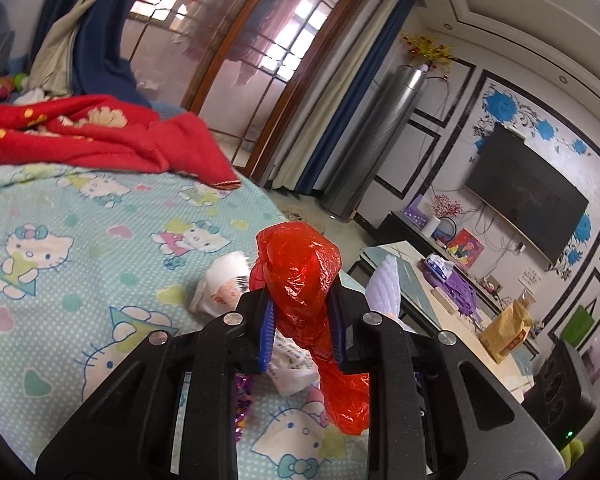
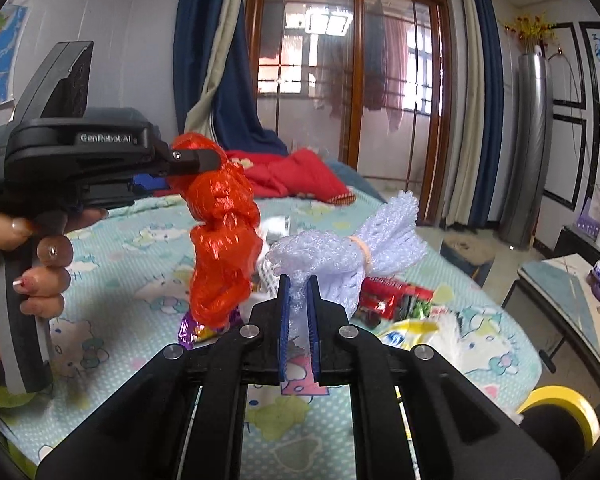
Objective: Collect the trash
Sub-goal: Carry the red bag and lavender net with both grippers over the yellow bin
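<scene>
**Both pieces lifted, bin next**

Your right claw [image 2: 298, 304] is clenched on the white foam-net sleeve [image 2: 351, 252]; your left claw [image 1: 301, 312] pinches the crumpled red plastic bag [image 1: 300, 264], both above the cartoon-print bed [image 1: 60, 240]. Wrappers [image 2: 391, 300] remain beyond; carry these to a bin.

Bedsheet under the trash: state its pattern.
Light blue bedsheet with white dots, cartoon cats and hearts; clearest in the left wrist view.

In the left wrist view the red plastic bag [image 1: 303, 280] hides most of the white foam net [image 1: 383, 286] and part of a white wrapper [image 1: 224, 284] on the bed [image 1: 60, 240]. In the right wrist view the wrappers [image 2: 395, 300] behind the net are blurred, their print unreadable, and a yellow tape roll [image 2: 563, 412] is partly hidden low right.
</scene>
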A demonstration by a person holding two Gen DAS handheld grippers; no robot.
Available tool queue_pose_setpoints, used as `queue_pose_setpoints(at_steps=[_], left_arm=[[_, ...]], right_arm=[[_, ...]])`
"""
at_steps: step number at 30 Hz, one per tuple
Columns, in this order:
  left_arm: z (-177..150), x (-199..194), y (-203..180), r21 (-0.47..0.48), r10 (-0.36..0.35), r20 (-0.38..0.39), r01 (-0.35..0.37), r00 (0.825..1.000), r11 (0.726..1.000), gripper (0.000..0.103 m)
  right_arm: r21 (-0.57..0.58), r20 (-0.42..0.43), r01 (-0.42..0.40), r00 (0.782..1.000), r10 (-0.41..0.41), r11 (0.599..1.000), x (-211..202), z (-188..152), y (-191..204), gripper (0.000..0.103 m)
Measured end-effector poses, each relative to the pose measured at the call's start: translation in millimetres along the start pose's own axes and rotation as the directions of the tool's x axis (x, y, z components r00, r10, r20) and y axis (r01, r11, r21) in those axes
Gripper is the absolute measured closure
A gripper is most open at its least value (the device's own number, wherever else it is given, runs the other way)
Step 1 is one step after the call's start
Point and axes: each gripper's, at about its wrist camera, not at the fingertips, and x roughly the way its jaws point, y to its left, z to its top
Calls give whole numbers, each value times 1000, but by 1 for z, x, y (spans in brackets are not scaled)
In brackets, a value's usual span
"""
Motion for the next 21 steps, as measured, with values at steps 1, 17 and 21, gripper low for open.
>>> queue_pose_setpoints(at_steps=[1, 17, 21], left_arm=[[-1, -1, -3, 7, -3, 1, 3, 1000, 1000, 87], [-17, 8, -62, 143, -70, -29, 73, 997, 987, 87], [-22, 13, -76, 164, -84, -46, 91, 995, 982, 87]], right_arm=[[0, 7, 3, 1000, -3, 1000, -4, 1, -2, 95], [93, 0, 84, 996, -84, 992, -46, 2, -54, 95], [110, -4, 111, 994, -111, 988, -54, -1, -59, 95]])
